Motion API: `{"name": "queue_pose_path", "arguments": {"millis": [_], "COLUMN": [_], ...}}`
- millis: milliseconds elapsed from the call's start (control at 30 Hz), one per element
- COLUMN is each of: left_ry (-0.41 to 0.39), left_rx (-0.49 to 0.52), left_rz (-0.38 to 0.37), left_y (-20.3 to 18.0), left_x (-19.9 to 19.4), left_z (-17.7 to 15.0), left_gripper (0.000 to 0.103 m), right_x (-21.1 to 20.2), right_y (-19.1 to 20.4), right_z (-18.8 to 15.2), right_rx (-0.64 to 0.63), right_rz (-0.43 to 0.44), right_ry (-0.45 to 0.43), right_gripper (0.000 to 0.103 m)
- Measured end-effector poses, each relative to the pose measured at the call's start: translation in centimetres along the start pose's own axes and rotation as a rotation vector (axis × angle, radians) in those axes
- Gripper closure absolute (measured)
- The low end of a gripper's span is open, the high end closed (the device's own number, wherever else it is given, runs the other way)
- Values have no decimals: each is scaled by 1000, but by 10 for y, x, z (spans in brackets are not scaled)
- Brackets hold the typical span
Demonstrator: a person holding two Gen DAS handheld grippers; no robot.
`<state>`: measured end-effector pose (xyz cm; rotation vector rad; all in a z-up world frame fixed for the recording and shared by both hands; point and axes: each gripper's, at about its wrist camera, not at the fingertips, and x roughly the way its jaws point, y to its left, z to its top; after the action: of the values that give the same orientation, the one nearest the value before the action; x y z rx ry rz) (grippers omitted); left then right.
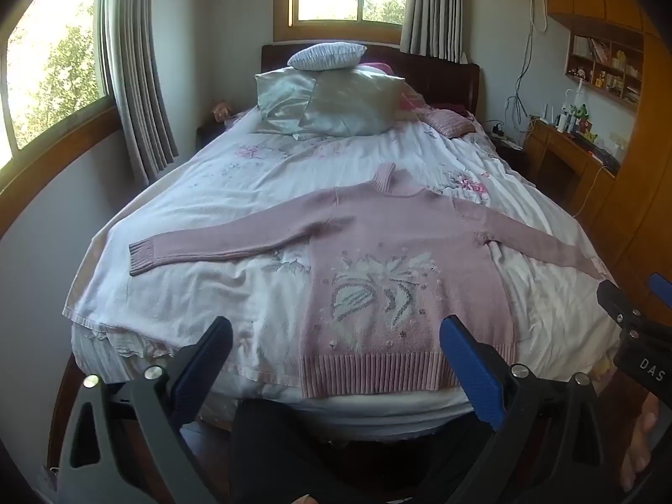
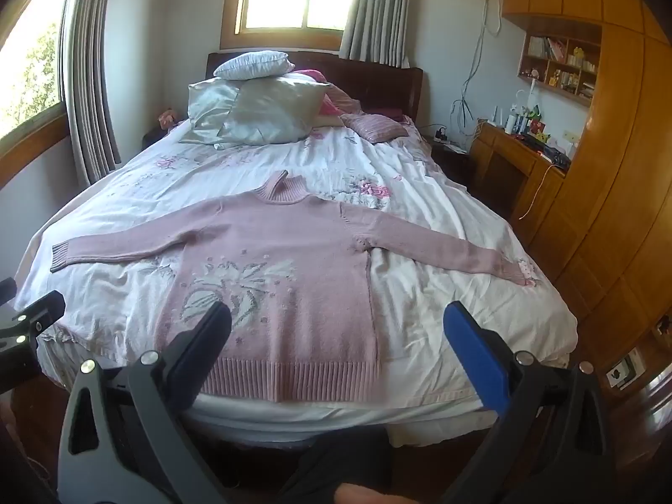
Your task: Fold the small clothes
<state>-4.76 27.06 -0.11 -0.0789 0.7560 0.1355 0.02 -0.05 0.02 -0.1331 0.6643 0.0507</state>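
A pink knitted turtleneck sweater (image 1: 403, 260) (image 2: 285, 260) lies flat on the bed, front up, both sleeves spread out sideways and its ribbed hem at the near bed edge. A pale leaf pattern covers its chest. My left gripper (image 1: 336, 336) hangs open above the near edge, over the hem's left part, holding nothing. My right gripper (image 2: 338, 323) is open too, above the hem's right side, and empty. The right gripper's body (image 1: 630, 327) shows at the right rim of the left wrist view.
The bed (image 1: 235, 193) carries a white floral quilt and several pillows (image 1: 332, 101) stacked at the headboard. A wooden desk (image 2: 516, 155) and wardrobe (image 2: 621, 176) stand to the right. Curtained windows line the left and back walls. The person's dark-clothed legs (image 2: 336, 458) stand at the bed's foot.
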Motion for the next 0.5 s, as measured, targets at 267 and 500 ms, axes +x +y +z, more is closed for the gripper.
{"name": "queue_pose_path", "arguments": {"millis": [267,500], "left_ry": [-5,-11], "left_rx": [2,-3], "left_rz": [-3,4], "left_y": [1,1], "left_x": [1,1], "left_z": [0,0], "left_gripper": [4,4], "right_x": [-3,-4], "right_y": [1,-1], "right_z": [5,0], "right_rx": [3,0], "right_rz": [-12,-16], "right_ry": [-4,-15], "right_gripper": [2,2]}}
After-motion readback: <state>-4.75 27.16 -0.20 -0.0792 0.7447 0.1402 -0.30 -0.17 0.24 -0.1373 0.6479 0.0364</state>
